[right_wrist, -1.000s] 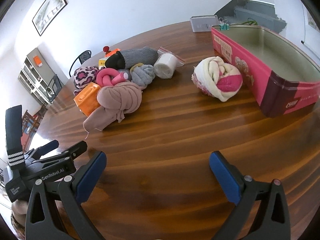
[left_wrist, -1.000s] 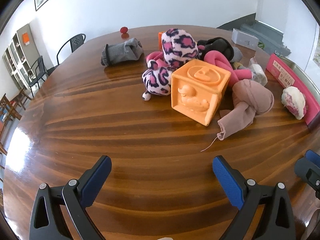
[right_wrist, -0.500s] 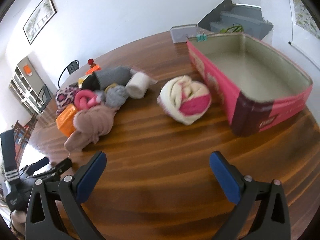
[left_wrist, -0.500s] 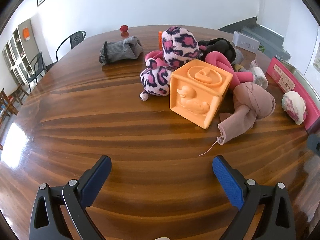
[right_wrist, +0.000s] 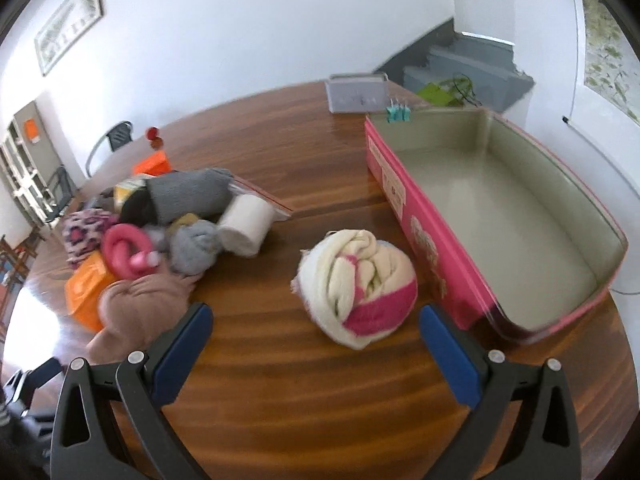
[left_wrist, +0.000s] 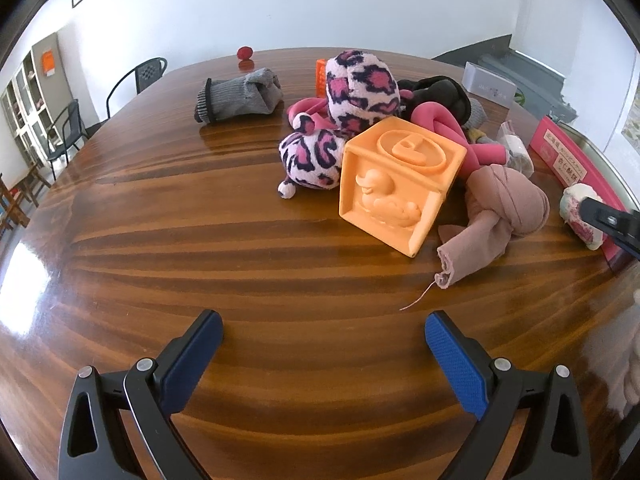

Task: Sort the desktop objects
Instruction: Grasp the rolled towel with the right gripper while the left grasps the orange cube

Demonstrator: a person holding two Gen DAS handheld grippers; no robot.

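Near the table's [right_wrist: 280,392] right edge stood the pink tin [right_wrist: 424,236], and the rolled towel [right_wrist: 356,286] lay just beside its wall. My right gripper [right_wrist: 314,326] hung wide open around the towel. My left gripper [left_wrist: 322,334] was open too, before the orange cube [left_wrist: 394,184].

Orange cube [right_wrist: 86,294] half hidden behind tan sock [right_wrist: 140,308]; pink tin [left_wrist: 576,168] cut by frame edge

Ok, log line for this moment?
left gripper: open, empty | right gripper: open, facing cream-pink sock roll | pink tin: empty
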